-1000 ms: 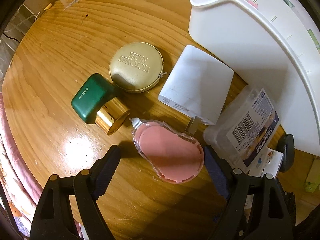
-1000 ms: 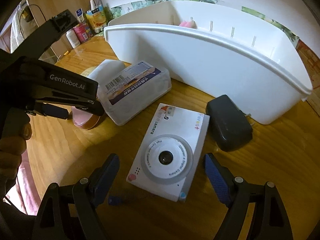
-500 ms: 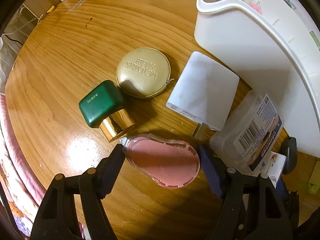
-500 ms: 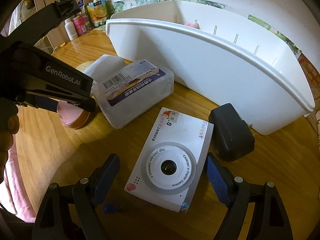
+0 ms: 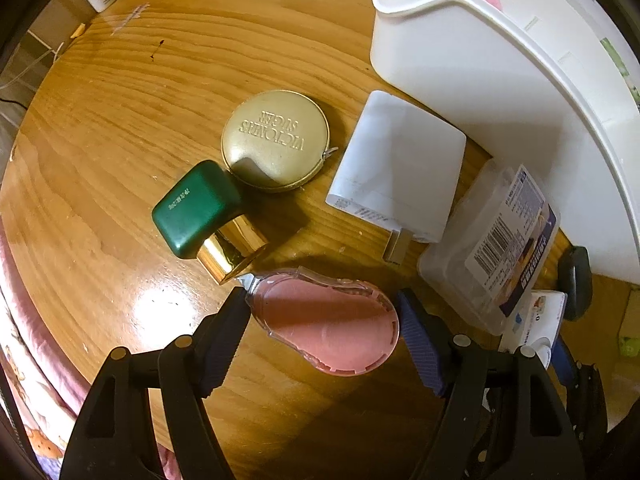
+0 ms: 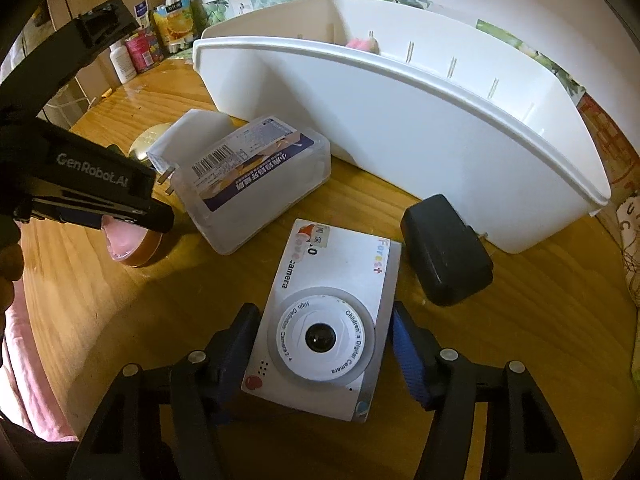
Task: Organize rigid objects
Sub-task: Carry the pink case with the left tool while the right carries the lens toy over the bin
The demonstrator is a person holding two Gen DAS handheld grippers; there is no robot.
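Closing on two pickups at once. Right gripper [image 6: 320, 344]: jaws have just been narrowing around the white children's camera [image 6: 324, 320], which lies lens-up on the bench [image 6: 120, 312]; left pad looks pressed to the camera's edge, right pad seems at or a hair off the other edge, so a firm pinch can't be confirmed. Left gripper [image 5: 320, 320]: jaws have also been closing and stand about mid-open, straddling the pink correction-tape dispenser [image 5: 328, 320]; left pad touches its clear nose, right pad sits just beside the round end, not clamped yet.

Outward: green-and-gold bottle [image 5: 208, 216] just beside the dispenser's tip, gold round tin [image 5: 276, 140] touching the bottle, white charger [image 5: 400, 168], clear labelled box [image 6: 252, 184], black adapter [image 6: 446, 248] near the camera. White organizer bin [image 6: 400, 120] behind, nearly empty except something pink inside.

Step, as I judge it: grasp phase, nothing lifted. Next needs both pinches finished, then straight lifts clear of neighbours and over the bin's rim. Risk: the dispenser's tapered shell squirting out of the pads.
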